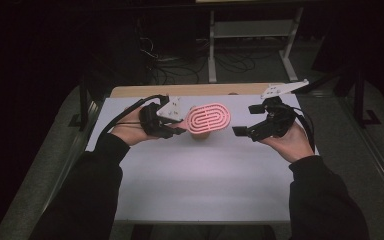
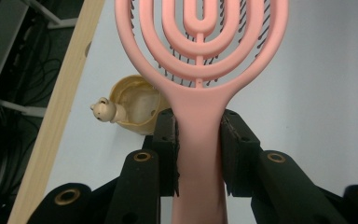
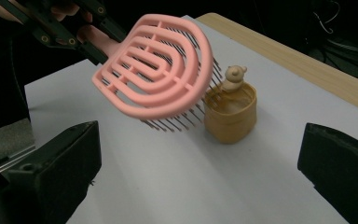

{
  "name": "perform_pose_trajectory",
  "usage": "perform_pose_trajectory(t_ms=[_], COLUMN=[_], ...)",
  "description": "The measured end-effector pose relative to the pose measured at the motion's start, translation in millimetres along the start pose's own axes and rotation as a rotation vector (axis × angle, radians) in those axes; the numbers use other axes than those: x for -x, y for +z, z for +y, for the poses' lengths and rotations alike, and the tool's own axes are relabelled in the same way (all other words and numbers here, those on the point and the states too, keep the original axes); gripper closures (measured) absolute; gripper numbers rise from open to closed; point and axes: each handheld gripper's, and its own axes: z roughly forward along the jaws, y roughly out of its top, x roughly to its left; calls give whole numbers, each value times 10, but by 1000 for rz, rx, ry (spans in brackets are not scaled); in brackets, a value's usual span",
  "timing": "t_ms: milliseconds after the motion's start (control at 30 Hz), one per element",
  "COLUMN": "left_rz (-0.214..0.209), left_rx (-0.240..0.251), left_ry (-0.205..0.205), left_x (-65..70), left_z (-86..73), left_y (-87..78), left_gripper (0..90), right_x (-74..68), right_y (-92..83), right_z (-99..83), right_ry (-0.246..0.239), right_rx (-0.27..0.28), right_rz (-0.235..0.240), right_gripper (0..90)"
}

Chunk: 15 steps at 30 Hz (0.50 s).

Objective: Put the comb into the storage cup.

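Here the left gripper [image 2: 199,154] is clenched on the handle of a pink hairbrush [image 2: 200,79]: in the left gripper view its two black pads press on either side of the narrow pink handle, and the brush's oval head of concentric loops rises beyond them, with dark bristles showing through the gaps. In the high view the left gripper [image 1: 172,127] holds the brush [image 1: 208,118] out over the middle of the white bench [image 1: 200,180], the looped back of the head facing up. Just under the head stands a small tan cup [image 3: 230,114], upright on the bench, with a little rounded figure on its rim; the right gripper view shows the brush [image 3: 156,65] tilted above it, bristles pointing down toward the cup's open mouth, and whether they touch its rim cannot be told. The right gripper [image 1: 247,122] is released, its jaws spread wide with nothing between them, held above the bench to the right of the brush head and apart from it. A pale wooden strip [image 1: 145,91] runs along the far edge of the bench.
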Motion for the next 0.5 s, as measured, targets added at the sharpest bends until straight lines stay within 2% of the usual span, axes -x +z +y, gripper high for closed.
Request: perform_pose_trajectory(t_ms=[200,500], left_rz=[10,18], left_rx=[21,59], left_ry=[4,9], left_x=[10,22], left_z=[33,83], left_y=[8,19], left_gripper=[699,699], right_x=[1,49], right_y=[85,196], right_z=[113,197], right_ry=[14,64], right_rx=[-4,-30], right_rz=[29,73], right_gripper=[0,19])
